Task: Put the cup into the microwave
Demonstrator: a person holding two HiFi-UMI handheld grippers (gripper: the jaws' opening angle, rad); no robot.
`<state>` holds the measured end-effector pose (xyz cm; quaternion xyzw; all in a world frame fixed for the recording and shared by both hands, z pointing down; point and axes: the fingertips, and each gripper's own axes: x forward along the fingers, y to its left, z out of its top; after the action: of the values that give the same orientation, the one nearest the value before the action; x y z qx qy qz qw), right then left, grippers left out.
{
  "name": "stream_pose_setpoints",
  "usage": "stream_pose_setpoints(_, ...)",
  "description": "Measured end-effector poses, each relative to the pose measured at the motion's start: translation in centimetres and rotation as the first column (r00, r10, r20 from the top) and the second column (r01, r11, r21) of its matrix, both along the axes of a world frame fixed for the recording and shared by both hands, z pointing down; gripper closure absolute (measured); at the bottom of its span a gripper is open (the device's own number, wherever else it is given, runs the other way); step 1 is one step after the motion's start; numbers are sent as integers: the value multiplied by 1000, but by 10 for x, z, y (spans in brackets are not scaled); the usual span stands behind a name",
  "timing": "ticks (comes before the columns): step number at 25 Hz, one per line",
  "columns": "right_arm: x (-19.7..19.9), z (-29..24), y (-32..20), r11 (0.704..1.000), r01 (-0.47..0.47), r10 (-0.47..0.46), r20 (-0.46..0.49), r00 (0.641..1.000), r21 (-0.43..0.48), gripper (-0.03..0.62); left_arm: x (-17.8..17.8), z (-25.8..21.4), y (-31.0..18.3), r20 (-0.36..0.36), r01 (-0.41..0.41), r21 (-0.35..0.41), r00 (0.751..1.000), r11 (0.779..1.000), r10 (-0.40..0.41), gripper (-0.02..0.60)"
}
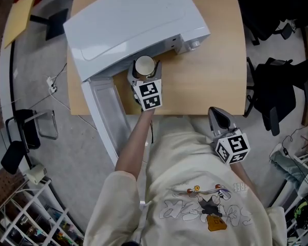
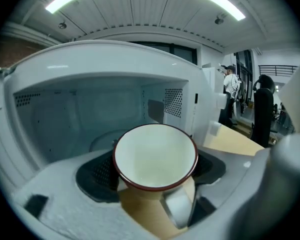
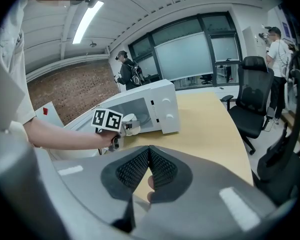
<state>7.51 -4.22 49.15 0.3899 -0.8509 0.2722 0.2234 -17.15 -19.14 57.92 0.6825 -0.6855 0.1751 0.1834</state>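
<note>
Item under handling: the cup [image 2: 155, 159], cream with a dark red rim, empty. It sits between the jaws of the left tongs [image 1: 143, 76], which are partly apart and clamped on its body from both sides. The handle [image 2: 179, 206] points back along the tongs, so the pads meet plain wall rather than the loop.

Location: the cup is at the mouth of the microwave [image 1: 128, 19], directly ahead of the left tongs and not yet inside. The cavity lies just beyond the cup. The door [image 1: 105, 101] hangs open to the left of these tongs, leaving the approach unobstructed. In my judgement the carry is nearly done, with insertion and release outstanding.

The right tongs [image 3: 149, 166] have their jaws together and hold nothing. They are kept close to the person's body, at the near edge of the surface [image 1: 210, 70] and well apart from the microwave, presumably to stay out of the way.

View comparison: the left gripper view alone shows the empty cup interior and the turntable [image 2: 102, 140] beyond it. The head view alone shows the door and how far apart the two tongs are. The right gripper view alone shows the microwave's knobs [image 3: 160, 104], ahead of the right tongs. Whether the cup base clears the surface cannot be confirmed.
</note>
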Motion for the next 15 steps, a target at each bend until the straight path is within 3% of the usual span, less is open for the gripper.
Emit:
stream_pose_setpoints(6, 14, 1, -3, 998, -61, 61, -25, 998, 3, 586, -18, -16, -55, 26, 20, 70, 999, 997, -22, 181)
stream_pose_setpoints(15, 21, 4, -1, 994, -110, 109, -53, 993, -12, 586, -26, -2, -102, 7, 39, 53, 999, 998, -40, 179)
